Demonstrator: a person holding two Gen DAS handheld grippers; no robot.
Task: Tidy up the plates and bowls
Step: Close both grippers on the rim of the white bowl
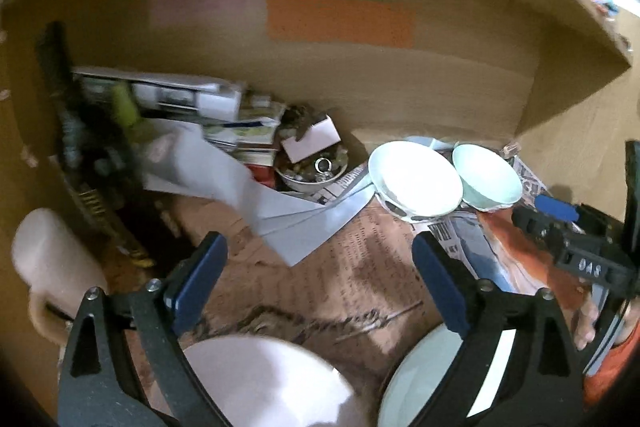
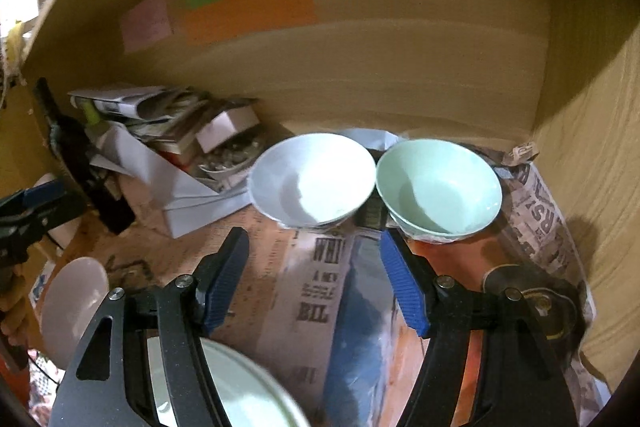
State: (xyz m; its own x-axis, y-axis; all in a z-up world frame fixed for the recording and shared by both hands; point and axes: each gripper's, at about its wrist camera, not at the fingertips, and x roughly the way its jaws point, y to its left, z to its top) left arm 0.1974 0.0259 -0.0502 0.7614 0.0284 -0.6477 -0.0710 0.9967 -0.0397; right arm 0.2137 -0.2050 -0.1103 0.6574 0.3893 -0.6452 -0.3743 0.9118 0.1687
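A white bowl [image 1: 416, 179] [image 2: 314, 183] and a pale green bowl [image 1: 486, 175] [image 2: 438, 187] stand side by side at the back of a wooden shelf lined with newspaper. A pale green plate [image 1: 424, 383] [image 2: 240, 391] and a white dish [image 1: 272, 383] [image 2: 74, 311] lie at the front. My left gripper [image 1: 320, 267] is open and empty above the front of the shelf. My right gripper [image 2: 314, 267] is open and empty, just short of the two bowls; it also shows in the left wrist view [image 1: 560, 223].
Papers and boxes [image 1: 192, 115] [image 2: 168, 131] pile up at the back left beside a small bowl of odds and ends [image 1: 314, 171] [image 2: 228, 161]. Coloured notes [image 1: 340, 15] [image 2: 248, 7] stick on the back wall. A metal lid [image 2: 532, 299] lies at the right.
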